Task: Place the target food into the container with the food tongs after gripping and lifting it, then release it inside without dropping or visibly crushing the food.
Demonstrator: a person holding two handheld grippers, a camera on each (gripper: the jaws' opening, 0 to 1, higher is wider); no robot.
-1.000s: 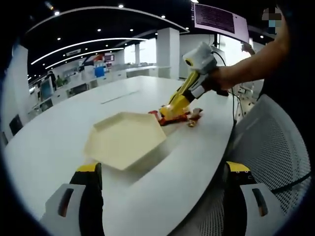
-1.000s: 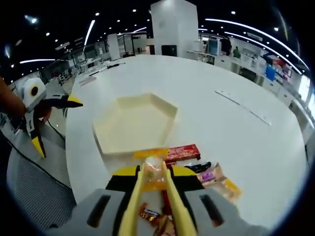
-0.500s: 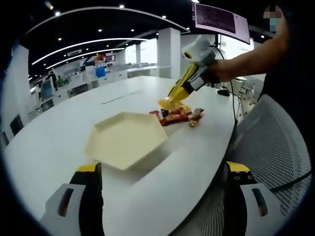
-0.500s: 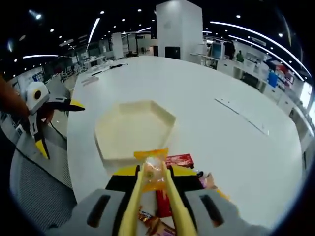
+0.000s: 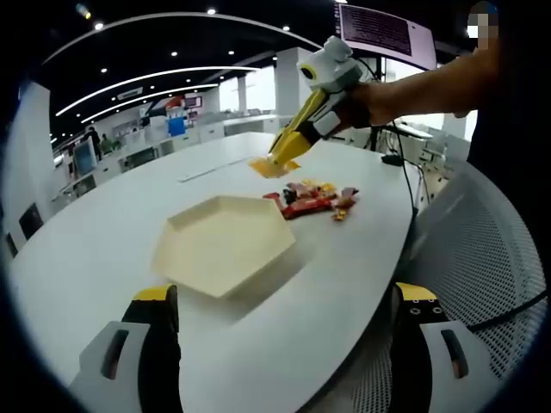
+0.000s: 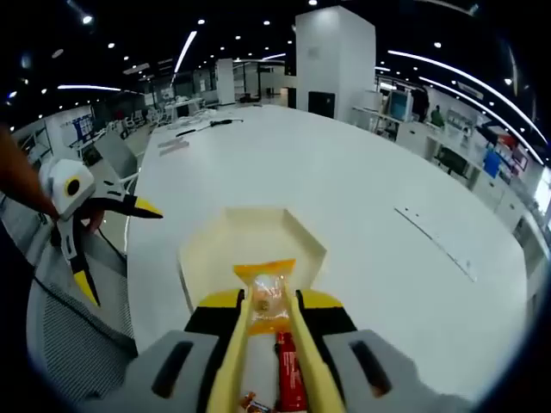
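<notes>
Right gripper view has the yellow food tongs [image 6: 269, 331] of the right gripper clamped on a clear-wrapped orange snack packet [image 6: 268, 297] at lower centre, held in the air just before the cream hexagonal tray [image 6: 211, 249]. Left gripper view shows the left gripper [image 5: 284, 361] with jaws spread wide, low over the white table [image 5: 86, 249], holding nothing.
</notes>
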